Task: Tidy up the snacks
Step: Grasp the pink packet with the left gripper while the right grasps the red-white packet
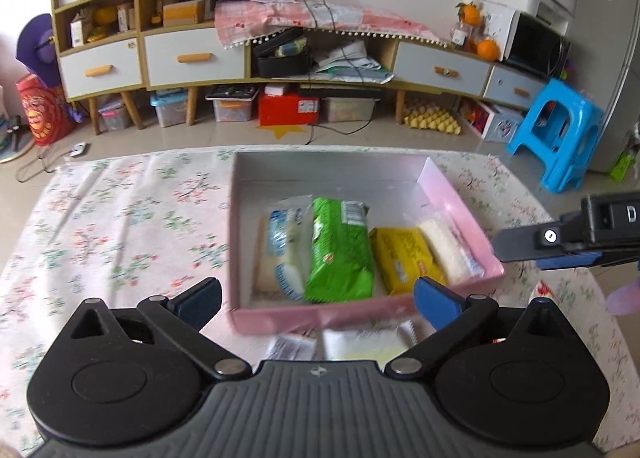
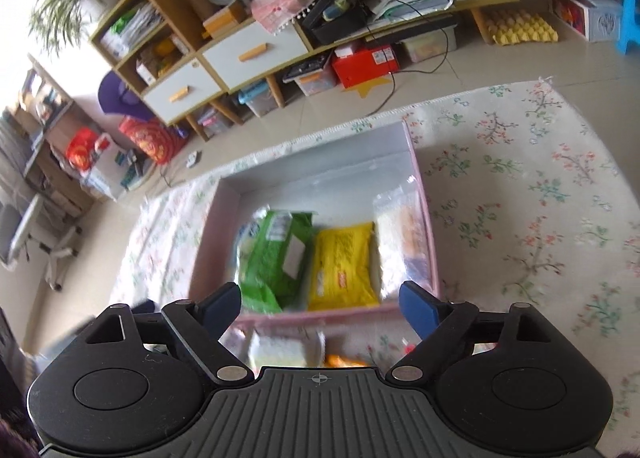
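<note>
Both grippers, left (image 1: 318,298) and right (image 2: 320,304), gape empty; four packets fill the pink box (image 1: 320,316), several wrapped snacks (image 1: 366,344) remain near.

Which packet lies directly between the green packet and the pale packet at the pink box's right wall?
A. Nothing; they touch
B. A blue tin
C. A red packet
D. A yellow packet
D: inside the pink box, the yellow packet lies between the green packet and the pale packet by the right wall, and the right wrist view shows the same order.
</note>
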`<state>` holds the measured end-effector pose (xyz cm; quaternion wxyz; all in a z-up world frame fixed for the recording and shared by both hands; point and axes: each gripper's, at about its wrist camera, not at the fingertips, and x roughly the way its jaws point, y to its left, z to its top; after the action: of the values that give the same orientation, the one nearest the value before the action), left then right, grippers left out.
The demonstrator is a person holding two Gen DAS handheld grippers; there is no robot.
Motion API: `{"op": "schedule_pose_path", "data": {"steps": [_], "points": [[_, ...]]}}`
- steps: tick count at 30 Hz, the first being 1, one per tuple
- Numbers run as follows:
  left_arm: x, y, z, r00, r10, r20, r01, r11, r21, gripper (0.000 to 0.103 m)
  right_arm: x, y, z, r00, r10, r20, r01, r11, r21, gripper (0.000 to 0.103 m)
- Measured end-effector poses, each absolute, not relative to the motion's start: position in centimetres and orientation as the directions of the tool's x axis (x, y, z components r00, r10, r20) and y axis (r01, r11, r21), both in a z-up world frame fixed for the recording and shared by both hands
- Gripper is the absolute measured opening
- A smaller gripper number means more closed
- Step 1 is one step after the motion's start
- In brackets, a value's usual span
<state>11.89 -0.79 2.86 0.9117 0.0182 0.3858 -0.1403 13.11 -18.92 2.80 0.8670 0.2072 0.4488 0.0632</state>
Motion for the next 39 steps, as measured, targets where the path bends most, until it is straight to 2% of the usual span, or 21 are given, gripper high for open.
{"op": "schedule_pose_path", "data": {"steps": [6, 16, 19, 24, 28, 30, 31, 33, 39], "points": [[9.7, 1.2, 2.9, 0.645, -0.190, -0.740, 0.220, 0.974, -0.058, 0.103, 10.8, -18.7, 2.5, 0.553, 0.242, -0.797, 0.079, 0.937, 0.339, 0.089], [7.8, 5.6, 0.3, 0.538, -0.158, -0.828, 0.048, 0.986, -0.157, 0.101, 7.9, -16.5, 1.9, 0.499, 0.232, -0.835, 0.053, 0.953, 0.297, 0.089], [7.2, 6.5, -0.6, 0.512, -0.178, -0.840, 0.036, 0.982, -0.186, 0.095, 7.8, -15.0, 1.5, 0.485, 0.231, -0.843, 0.024, 0.961, 0.277, 0.089], [7.1, 6.8, -1.8, 0.487, -0.203, -0.849, 0.029, 0.976, -0.216, 0.076, 8.4, -12.1, 0.8, 0.457, 0.224, -0.861, -0.015, 0.970, 0.244, 0.089], [7.0, 6.8, -2.5, 0.489, -0.251, -0.835, 0.058, 0.965, -0.256, 0.066, 9.0, -10.1, 0.3, 0.438, 0.232, -0.868, -0.036, 0.970, 0.241, 0.089], [7.1, 6.8, -3.0, 0.483, -0.253, -0.838, 0.065, 0.965, -0.254, 0.051, 9.2, -9.3, 0.1, 0.432, 0.230, -0.872, -0.047, 0.971, 0.233, 0.089], [7.1, 6.9, -3.1, 0.480, -0.256, -0.839, 0.065, 0.964, -0.257, 0.051, 9.3, -8.9, 0.0, 0.429, 0.230, -0.873, -0.051, 0.972, 0.230, 0.089], [7.1, 7.3, -3.1, 0.485, -0.272, -0.831, 0.073, 0.960, -0.272, 0.037, 9.5, -8.1, -0.2, 0.423, 0.233, -0.876, -0.057, 0.971, 0.231, 0.089], [7.1, 8.3, -2.6, 0.492, -0.265, -0.830, 0.110, 0.964, -0.242, 0.033, 10.0, -6.6, -0.6, 0.396, 0.280, -0.874, -0.067, 0.959, 0.276, 0.089]]}}
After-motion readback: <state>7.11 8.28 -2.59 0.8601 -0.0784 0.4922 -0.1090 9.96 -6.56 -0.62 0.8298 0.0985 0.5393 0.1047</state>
